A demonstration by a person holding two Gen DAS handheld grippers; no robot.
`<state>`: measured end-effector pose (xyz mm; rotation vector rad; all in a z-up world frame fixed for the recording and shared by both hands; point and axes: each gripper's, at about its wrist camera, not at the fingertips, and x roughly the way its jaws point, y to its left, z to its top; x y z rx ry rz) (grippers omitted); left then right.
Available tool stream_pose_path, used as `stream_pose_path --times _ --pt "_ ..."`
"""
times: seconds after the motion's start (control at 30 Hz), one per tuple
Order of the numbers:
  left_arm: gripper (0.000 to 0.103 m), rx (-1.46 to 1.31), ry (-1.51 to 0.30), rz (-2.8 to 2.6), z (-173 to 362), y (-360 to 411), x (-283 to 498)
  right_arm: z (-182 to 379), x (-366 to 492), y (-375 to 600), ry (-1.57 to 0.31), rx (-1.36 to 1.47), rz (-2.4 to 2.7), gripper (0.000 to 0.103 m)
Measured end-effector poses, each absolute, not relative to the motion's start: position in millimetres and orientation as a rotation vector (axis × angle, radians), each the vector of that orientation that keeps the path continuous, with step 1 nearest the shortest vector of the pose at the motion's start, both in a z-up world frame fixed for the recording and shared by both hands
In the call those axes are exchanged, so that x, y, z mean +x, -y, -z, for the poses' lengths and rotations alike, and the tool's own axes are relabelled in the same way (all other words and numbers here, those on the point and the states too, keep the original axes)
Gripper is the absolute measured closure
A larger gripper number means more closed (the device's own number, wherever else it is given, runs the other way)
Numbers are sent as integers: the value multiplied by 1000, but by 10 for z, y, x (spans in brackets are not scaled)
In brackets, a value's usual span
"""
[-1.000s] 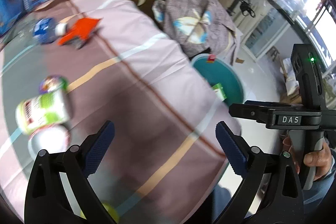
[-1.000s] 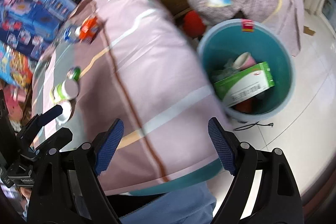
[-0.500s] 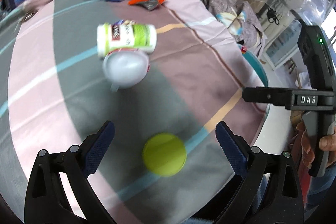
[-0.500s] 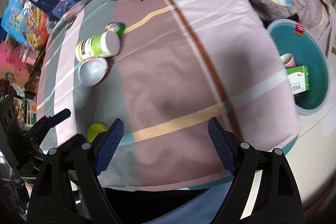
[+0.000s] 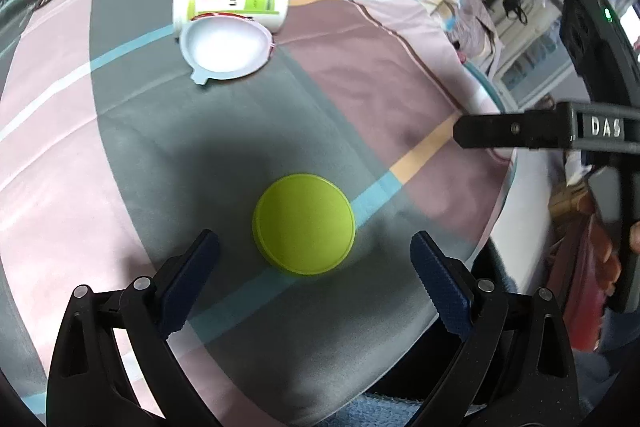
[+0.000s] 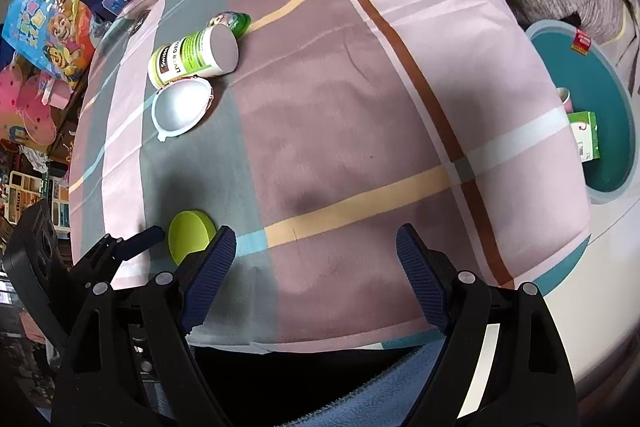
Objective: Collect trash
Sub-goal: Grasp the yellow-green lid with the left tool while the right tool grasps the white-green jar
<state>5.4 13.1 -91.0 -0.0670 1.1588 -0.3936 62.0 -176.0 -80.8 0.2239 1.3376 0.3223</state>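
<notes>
You've swung both hands off the bin side and back over the bed, so the green lid now sits right in front of your left gripper.

Left gripper (image 5: pixel 314 269) has jaws apart with the green lid (image 5: pixel 304 223) lying flat on the bed (image 5: pixel 380 75) just ahead; right gripper (image 6: pixel 316 259) is spread too, holding nothing. The teal bin (image 6: pixel 608 131) stands off the bed's edge.

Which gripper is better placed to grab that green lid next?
Left. The left gripper is open with the green lid lying just ahead between its fingers. The right gripper, also open, sits over bare cloth beside the lid.
</notes>
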Motion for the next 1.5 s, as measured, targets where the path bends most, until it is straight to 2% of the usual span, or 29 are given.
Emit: stream_pose_path --times 0.2,0.23,0.6,1.0,1.5 --pt "38 53 -1105 373 922 -39 -4 827 644 1723 -1343 210 -328 24" --pt "49 66 -1092 363 923 -44 -10 828 655 1705 -1344 206 -330 24" --pt "49 -144 -1042 286 747 -620 322 758 938 1374 -1322 100 -375 24" --pt "49 -268 -980 181 509 -1357 690 446 1574 353 -1244 -152 -511 24" --pt "49 -356 -1000 178 615 -1814 1085 703 1998 -249 -1242 -427 -495 24"
